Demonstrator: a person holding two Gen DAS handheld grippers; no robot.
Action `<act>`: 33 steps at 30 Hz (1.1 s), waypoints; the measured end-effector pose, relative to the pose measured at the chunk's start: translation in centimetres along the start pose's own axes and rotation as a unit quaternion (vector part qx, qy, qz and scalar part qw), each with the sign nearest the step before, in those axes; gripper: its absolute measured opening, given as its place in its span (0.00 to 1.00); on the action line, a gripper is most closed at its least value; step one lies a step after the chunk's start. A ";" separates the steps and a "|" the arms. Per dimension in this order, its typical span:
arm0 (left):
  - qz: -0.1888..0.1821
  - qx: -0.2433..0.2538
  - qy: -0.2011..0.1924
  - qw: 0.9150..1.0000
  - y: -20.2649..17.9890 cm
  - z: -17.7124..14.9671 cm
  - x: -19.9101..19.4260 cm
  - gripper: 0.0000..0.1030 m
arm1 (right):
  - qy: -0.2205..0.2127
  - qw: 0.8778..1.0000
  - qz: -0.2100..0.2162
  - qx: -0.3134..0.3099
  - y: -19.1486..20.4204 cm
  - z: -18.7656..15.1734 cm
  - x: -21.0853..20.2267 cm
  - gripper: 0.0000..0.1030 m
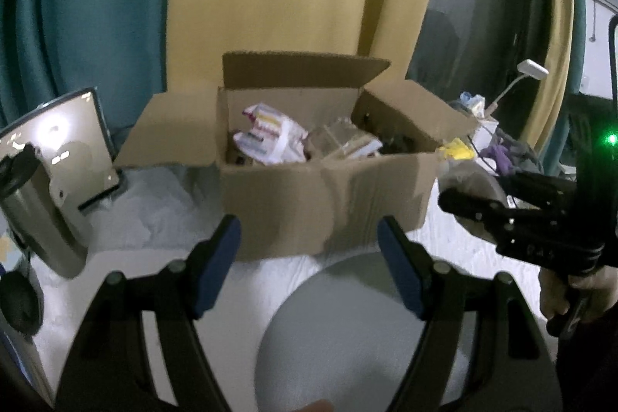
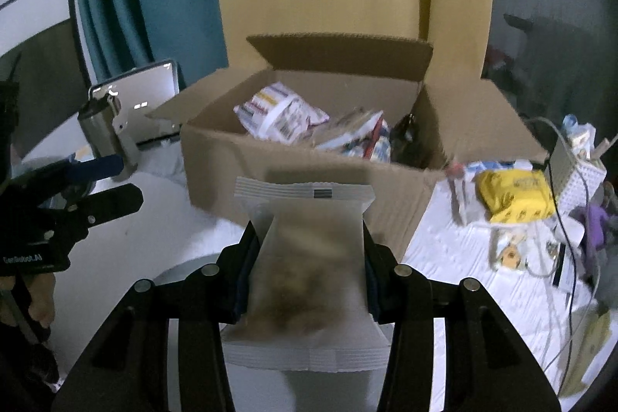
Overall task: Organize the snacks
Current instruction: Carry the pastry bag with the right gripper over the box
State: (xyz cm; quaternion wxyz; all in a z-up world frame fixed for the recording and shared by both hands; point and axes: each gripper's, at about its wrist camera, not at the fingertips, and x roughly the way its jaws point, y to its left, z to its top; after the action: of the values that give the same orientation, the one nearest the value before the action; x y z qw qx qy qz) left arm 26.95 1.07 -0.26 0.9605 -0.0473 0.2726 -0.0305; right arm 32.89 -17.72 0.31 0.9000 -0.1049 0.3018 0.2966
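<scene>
I have a frosted snack packet (image 2: pixel 309 257) clamped crosswise in my right tool (image 2: pixel 309 265), pads pressing both of its sides, and it hangs just in front of the cardboard box (image 2: pixel 301 176), not yet over the rim. My left tool (image 1: pixel 309 257) is empty, jaws standing apart, also in front of the box, above a round grey plate (image 1: pixel 347 334) on the white surface (image 1: pixel 154 219). Inside the box several packets (image 2: pixel 278 114) already lie jumbled, though blur keeps me from telling them apart, I think. So I judge this the carry step: next I must bring the packet over the near wall, clear of the flaps, and release it among the others. A yellow pouch (image 2: pixel 513 195) waits right of the box.
</scene>
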 end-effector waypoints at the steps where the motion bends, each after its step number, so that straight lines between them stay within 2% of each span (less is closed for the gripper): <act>1: -0.001 0.001 -0.002 1.000 0.0 0.4 0.2 0.72 | -0.002 1.000 -0.001 -0.001 -0.2 0.4 0.0 0.47; 16: -0.006 0.020 -0.026 0.999 0.0 5.5 3.6 0.72 | -0.027 1.000 -0.012 0.004 -3.5 6.2 2.4 0.47; 33: -0.006 0.015 -0.034 0.999 1.6 9.4 9.2 0.72 | -0.023 0.999 -0.022 0.007 -6.1 10.1 7.2 0.47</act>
State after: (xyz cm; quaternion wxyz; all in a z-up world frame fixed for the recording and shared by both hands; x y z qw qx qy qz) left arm 39.77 2.61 2.69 0.9695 -0.0359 0.2395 -0.0390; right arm 46.00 -15.53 4.08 0.9138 -0.0978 0.2805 0.2770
